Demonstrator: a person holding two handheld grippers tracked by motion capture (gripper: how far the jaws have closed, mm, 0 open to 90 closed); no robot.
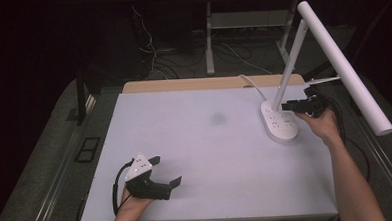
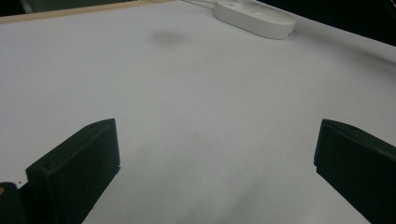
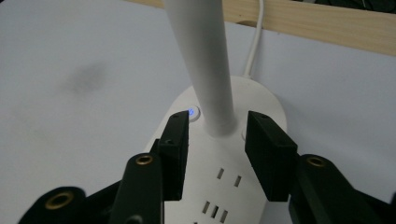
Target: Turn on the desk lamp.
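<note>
White table (image 1: 206, 155) bare around the desk lamp (image 1: 288, 81) apart from a faint grey smudge (image 1: 218, 118) to its left; cord (image 3: 254, 42) runs off the far edge; base (image 1: 279, 122) at right-rear, long axis front-to-back, stem leaning back-right; your right claw (image 3: 217, 140) straddles the stem, jaws part-open, not touching; your left claw (image 1: 166, 172) front-left, wide open, empty.

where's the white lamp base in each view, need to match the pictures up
High view: the lamp base lies right of centre on the table, at the right gripper.
Left gripper view: top edge, right of centre, far beyond the open jaws.
Right gripper view: lower centre, with the jaws either side of the stem rising from it.
Shared landmark: the dark smudge on the white tabletop.
</note>
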